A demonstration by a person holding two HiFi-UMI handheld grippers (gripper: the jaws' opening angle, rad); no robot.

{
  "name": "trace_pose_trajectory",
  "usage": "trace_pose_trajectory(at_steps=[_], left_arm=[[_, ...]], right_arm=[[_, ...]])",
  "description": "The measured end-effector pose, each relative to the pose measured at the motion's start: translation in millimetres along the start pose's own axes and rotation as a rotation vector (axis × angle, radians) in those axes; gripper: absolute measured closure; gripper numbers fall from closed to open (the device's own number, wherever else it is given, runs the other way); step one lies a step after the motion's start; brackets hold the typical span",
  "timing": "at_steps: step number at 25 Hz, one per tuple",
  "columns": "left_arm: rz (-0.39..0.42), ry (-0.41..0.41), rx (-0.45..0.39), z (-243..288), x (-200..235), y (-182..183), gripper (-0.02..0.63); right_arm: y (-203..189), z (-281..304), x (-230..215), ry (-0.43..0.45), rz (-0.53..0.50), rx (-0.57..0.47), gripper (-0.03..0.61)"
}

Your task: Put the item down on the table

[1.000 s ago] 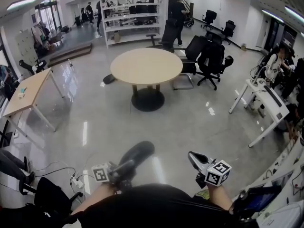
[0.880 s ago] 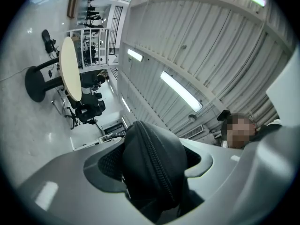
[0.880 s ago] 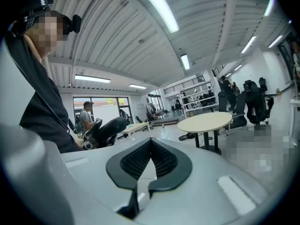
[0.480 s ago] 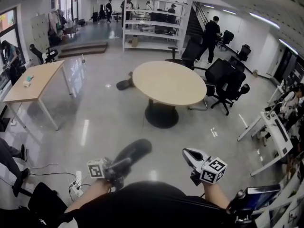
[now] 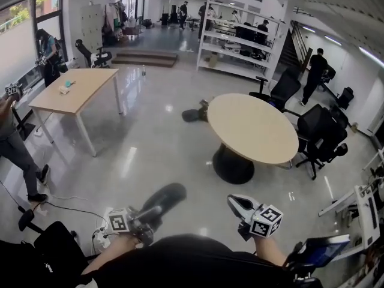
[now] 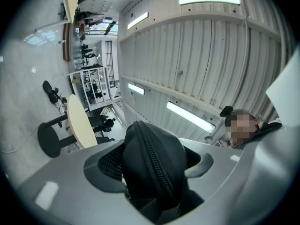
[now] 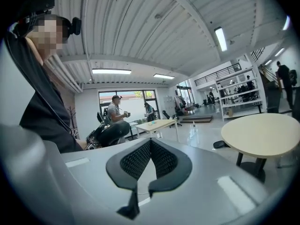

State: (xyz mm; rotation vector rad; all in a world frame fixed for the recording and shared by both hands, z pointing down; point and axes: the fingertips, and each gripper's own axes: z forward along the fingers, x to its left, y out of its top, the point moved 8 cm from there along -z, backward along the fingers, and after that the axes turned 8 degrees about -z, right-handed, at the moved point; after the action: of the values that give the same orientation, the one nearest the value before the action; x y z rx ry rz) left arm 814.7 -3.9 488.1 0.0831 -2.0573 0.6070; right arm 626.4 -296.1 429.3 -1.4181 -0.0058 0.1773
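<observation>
A black zippered pouch (image 5: 166,197) sticks forward out of my left gripper (image 5: 155,210), low in the head view just above my body. In the left gripper view the pouch (image 6: 152,165) fills the gap between the two pads, and the left gripper (image 6: 151,159) is shut on it. My right gripper (image 5: 236,204) hangs beside it, to the right, with its pads touching at the tip and nothing in them; the right gripper view shows the right gripper (image 7: 150,143) the same way. The round beige table (image 5: 252,128) stands several steps ahead to the right, its top bare.
A rectangular wooden table (image 5: 75,89) stands at the left with small items on it. A person (image 5: 15,143) stands at the far left edge. Office chairs (image 5: 318,134) crowd behind the round table. A dark object (image 5: 192,115) lies on the floor; cables (image 5: 72,209) trail near my feet.
The head view has swung left: the round table slid from centre to right, and the rectangular table came further in. Both grippers keep their places, the pouch still held.
</observation>
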Motion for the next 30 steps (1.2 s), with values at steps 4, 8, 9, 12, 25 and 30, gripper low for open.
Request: trace_pose_trajectory(at_steps=[4, 8, 9, 12, 25, 30], left_arm=[[0.040, 0.060, -0.071, 10, 25, 21, 0.295], [0.102, 0.100, -0.130, 58, 60, 38, 0.296], [0.103, 0.100, -0.152, 75, 68, 41, 0.296], [0.113, 0.101, -0.190, 126, 80, 46, 0.296], [0.032, 0.080, -0.308, 248, 152, 92, 0.296], [0.015, 0.075, -0.320, 254, 184, 126, 0.296]], right_arm=[[-6, 44, -50, 0.100, 0.003, 0.000, 0.565], [-10, 75, -127, 0.201, -0.017, 0.009, 0.565], [-8, 81, -150, 0.220, -0.019, 0.014, 0.565], [12, 94, -213, 0.276, -0.035, 0.010, 0.565], [36, 126, -378, 0.346, -0.026, 0.015, 0.565], [33, 164, -409, 0.339, -0.014, 0.038, 0.564]])
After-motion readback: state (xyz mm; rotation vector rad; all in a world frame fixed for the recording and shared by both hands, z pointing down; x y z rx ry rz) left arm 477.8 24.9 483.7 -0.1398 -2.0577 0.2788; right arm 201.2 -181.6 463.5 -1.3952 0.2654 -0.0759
